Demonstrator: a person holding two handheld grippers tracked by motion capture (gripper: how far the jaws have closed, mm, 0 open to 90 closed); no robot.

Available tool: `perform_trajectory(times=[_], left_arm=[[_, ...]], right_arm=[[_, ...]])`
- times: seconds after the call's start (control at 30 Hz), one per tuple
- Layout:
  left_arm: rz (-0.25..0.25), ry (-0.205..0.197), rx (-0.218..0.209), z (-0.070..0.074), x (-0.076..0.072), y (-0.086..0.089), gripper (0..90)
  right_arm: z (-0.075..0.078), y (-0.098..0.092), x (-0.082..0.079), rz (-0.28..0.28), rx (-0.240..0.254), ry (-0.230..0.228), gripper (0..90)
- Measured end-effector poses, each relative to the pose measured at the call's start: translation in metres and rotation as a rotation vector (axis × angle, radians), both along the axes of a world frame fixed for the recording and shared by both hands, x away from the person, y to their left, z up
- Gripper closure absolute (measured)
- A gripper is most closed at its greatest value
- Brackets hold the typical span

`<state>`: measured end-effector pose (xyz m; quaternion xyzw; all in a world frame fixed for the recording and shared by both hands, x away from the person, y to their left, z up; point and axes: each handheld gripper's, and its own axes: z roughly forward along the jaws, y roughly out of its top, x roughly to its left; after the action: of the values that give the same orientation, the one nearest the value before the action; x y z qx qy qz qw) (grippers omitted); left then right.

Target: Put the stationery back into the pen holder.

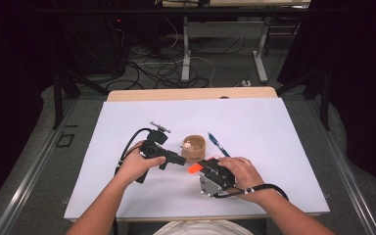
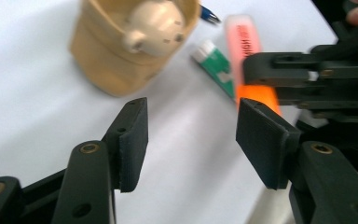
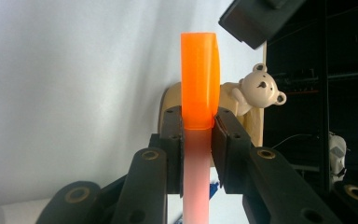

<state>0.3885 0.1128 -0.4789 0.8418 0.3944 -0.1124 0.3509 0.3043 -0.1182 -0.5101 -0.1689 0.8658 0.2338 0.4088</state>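
Observation:
An orange highlighter [image 3: 198, 70] with a pale pink body stands between the pads of my right gripper [image 3: 198, 140], which is shut on it just below the cap. In the high view that gripper [image 1: 201, 170] lies low on the white table, and the orange cap [image 1: 193, 169] pokes out to the left. My left gripper [image 2: 191, 140] is open with nothing between its pads. It points at the highlighter's cap [image 2: 256, 93] from close by. A tan cup with a cream bear [image 1: 194, 148] stands just behind both gripper tips.
A blue pen [image 1: 218, 144] lies to the right of the cup. A small green and white object [image 2: 214, 65] rests on the table beside the highlighter. The white table top [image 1: 274, 127] stretches wide on all sides. Cables and table legs cover the floor beyond.

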Motion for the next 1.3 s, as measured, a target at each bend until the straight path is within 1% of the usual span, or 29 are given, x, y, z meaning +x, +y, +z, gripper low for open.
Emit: perform_trajectory(times=[0.03,0.1,0.2,0.23,0.3,0.33,0.37,0.4,0.43,0.53,0.57,0.6,0.63,0.7,0.73,0.77,0.8,0.83,0.87,0.9,0.97,1.03,1.07,1.13,1.17,1.2,1.23,1.3], left_arm=[[0.008,0.001,-0.005,-0.001,0.000,0.001,44.2],[0.026,-0.009,-0.010,-0.003,0.001,0.003,43.9],[0.033,-0.045,0.002,-0.007,0.000,0.005,41.8],[0.040,-0.056,0.006,-0.008,-0.001,0.005,40.9],[0.038,-0.085,0.015,-0.010,-0.002,0.006,39.1],[0.039,-0.094,0.019,-0.011,-0.002,0.007,38.7],[0.041,-0.104,0.022,-0.012,-0.003,0.008,38.6],[0.045,-0.114,0.027,-0.012,-0.003,0.009,38.5],[0.044,-0.124,0.029,-0.013,-0.003,0.009,38.2],[0.044,-0.150,0.042,-0.014,-0.003,0.012,37.1],[0.046,-0.163,0.045,-0.014,-0.003,0.013,36.7],[0.046,-0.175,0.050,-0.015,-0.003,0.014,36.0],[0.046,-0.183,0.058,-0.015,-0.004,0.015,35.5],[0.037,-0.216,0.064,-0.016,-0.004,0.016,34.7],[0.043,-0.228,0.064,-0.017,-0.005,0.016,34.0],[0.040,-0.245,0.074,-0.018,-0.004,0.017,33.6],[0.036,-0.246,0.083,-0.018,-0.004,0.019,33.3],[0.050,-0.259,0.081,-0.020,-0.004,0.019,32.9],[0.048,-0.262,0.082,-0.020,-0.004,0.019,32.6],[0.048,-0.268,0.089,-0.021,-0.003,0.020,32.2],[0.047,-0.269,0.091,-0.022,-0.003,0.020,31.7],[0.054,-0.277,0.084,-0.024,-0.003,0.019,30.5],[0.054,-0.273,0.092,-0.023,-0.004,0.019,30.4],[0.052,-0.284,0.096,-0.024,-0.004,0.019,29.6],[0.049,-0.285,0.101,-0.024,-0.003,0.019,29.7],[0.057,-0.279,0.099,-0.025,-0.003,0.019,29.7],[0.052,-0.282,0.107,-0.025,-0.003,0.020,29.7],[0.055,-0.286,0.110,-0.025,-0.003,0.020,29.7]], right_arm=[[0.000,0.000,0.001,-0.001,0.009,0.005,75.3],[0.002,-0.001,0.003,-0.001,0.024,0.012,75.4],[0.005,-0.003,0.005,-0.018,0.058,0.030,75.4],[0.006,-0.003,0.006,-0.016,0.063,0.030,75.3],[0.008,-0.004,0.007,-0.021,0.081,0.046,75.3],[0.010,-0.006,0.008,-0.031,0.078,0.060,75.4],[0.011,-0.006,0.009,-0.029,0.090,0.063,75.3],[0.011,-0.007,0.010,-0.033,0.128,0.059,75.3],[0.014,-0.007,0.013,-0.032,0.111,0.074,75.3],[0.017,-0.009,0.018,-0.039,0.147,0.110,75.3],[0.018,-0.010,0.020,-0.052,0.167,0.118,75.3],[0.020,-0.011,0.022,-0.049,0.163,0.120,75.4],[0.020,-0.012,0.024,-0.064,0.185,0.124,75.4],[0.022,-0.013,0.027,-0.074,0.209,0.143,75.3],[0.024,-0.014,0.030,-0.070,0.206,0.150,75.3],[0.025,-0.014,0.032,-0.072,0.234,0.157,75.3],[0.027,-0.015,0.034,-0.081,0.248,0.166,75.3],[0.028,-0.015,0.036,-0.078,0.270,0.174,75.4],[0.029,-0.015,0.038,-0.088,0.288,0.188,75.4],[0.031,-0.015,0.040,-0.084,0.306,0.196,75.4],[0.033,-0.014,0.044,-0.092,0.336,0.215,75.3],[0.036,-0.014,0.047,-0.103,0.362,0.229,75.4],[0.037,-0.013,0.048,-0.104,0.376,0.237,75.3],[0.039,-0.012,0.051,-0.106,0.403,0.258,75.3],[0.040,-0.012,0.053,-0.108,0.415,0.266,75.3],[0.041,-0.012,0.055,-0.108,0.429,0.271,75.4],[0.042,-0.012,0.056,-0.117,0.441,0.280,75.4],[0.043,-0.011,0.060,-0.123,0.464,0.301,75.4]])
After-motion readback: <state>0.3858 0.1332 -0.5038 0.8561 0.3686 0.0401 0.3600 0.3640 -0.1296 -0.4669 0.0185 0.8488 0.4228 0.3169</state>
